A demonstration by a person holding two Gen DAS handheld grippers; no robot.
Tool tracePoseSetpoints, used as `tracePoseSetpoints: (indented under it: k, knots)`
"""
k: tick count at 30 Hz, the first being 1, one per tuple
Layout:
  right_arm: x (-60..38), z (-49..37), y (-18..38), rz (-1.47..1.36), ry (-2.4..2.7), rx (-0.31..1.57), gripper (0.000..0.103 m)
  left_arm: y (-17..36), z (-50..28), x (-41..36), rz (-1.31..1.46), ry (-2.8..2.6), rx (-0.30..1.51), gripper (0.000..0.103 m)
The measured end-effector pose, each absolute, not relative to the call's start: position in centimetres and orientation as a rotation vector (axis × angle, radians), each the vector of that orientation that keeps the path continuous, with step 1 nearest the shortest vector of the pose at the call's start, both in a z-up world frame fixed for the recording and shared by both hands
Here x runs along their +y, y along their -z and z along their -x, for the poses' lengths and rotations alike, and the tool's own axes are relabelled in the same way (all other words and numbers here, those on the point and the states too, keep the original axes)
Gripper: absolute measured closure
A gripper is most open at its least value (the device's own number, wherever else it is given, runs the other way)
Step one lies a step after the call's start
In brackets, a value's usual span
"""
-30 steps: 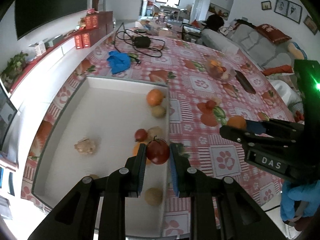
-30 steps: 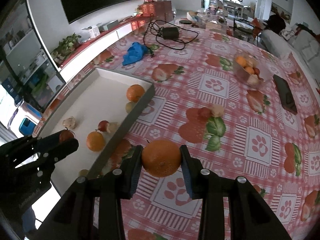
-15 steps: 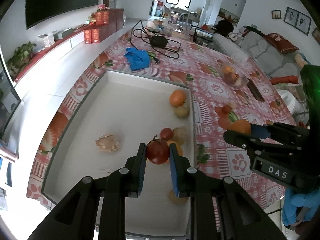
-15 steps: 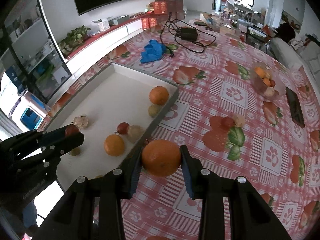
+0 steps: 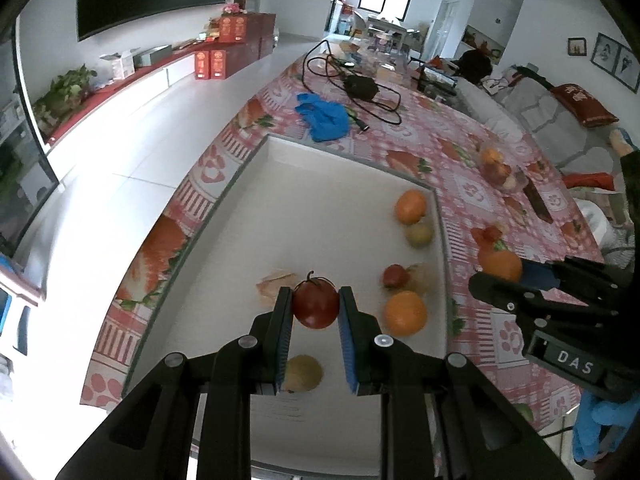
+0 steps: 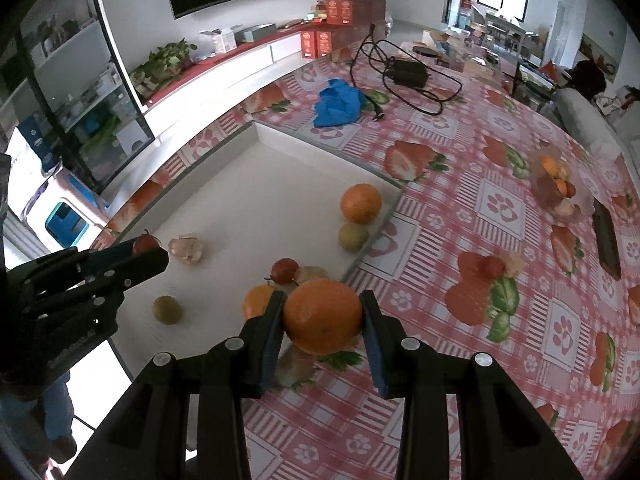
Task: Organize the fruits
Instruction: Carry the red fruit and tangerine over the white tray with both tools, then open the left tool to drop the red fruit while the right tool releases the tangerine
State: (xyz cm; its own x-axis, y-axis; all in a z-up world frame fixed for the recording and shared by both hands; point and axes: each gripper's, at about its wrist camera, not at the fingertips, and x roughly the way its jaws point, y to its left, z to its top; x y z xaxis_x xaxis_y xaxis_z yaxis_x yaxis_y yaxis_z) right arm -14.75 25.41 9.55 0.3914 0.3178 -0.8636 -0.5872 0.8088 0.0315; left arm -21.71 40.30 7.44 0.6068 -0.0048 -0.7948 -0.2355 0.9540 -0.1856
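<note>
My left gripper (image 5: pixel 315 304) is shut on a dark red apple (image 5: pixel 315 302) with a stem, held above the white tray (image 5: pixel 344 152). From the right wrist view the same left gripper (image 6: pixel 146 250) hangs over the tray's left part. My right gripper (image 6: pixel 322 318) is shut on a large orange (image 6: pixel 322 317), held over the tray's right rim (image 6: pixel 374 234). On the tray floor lie two oranges (image 5: pixel 405 313), (image 5: pixel 410 207), a small red fruit (image 5: pixel 395 276), greenish fruits (image 5: pixel 419 233), (image 5: pixel 302 373) and a pale knobbly piece (image 5: pixel 275 283).
On the strawberry-print tablecloth (image 6: pixel 500 200) lie a red and a pale fruit (image 6: pixel 493 267), a clear bowl of fruit (image 6: pixel 558 190), a dark flat object (image 6: pixel 606 238), a blue cloth (image 6: pixel 338 103) and a black adapter with cables (image 6: pixel 408 72). The table's left edge drops to white floor.
Both grippers have carried their fruits leftward: the apple from the tray's right side to its middle, the orange from over the tablecloth to over the tray's right rim. Both grips are unchanged.
</note>
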Motion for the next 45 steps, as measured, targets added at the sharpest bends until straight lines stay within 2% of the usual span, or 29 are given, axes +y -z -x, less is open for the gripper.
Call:
tracePoseSetpoints:
  k: [42,44,45]
  knots:
    - [31.0,11.8,-5.7,0.265,-0.650,1.115,0.064,-3.4,18.6,41.3,0.185,-0.203,0.994,0.078]
    - [31.0,11.6,-5.6,0.260,-0.651,1.119,0.064,-3.3,18.6,41.1,0.175,-0.203,0.995,0.074]
    - [31.1,11.6,-5.6,0.257,-0.653,1.119,0.064,-3.3,18.6,41.0,0.171,-0.204,0.994,0.064]
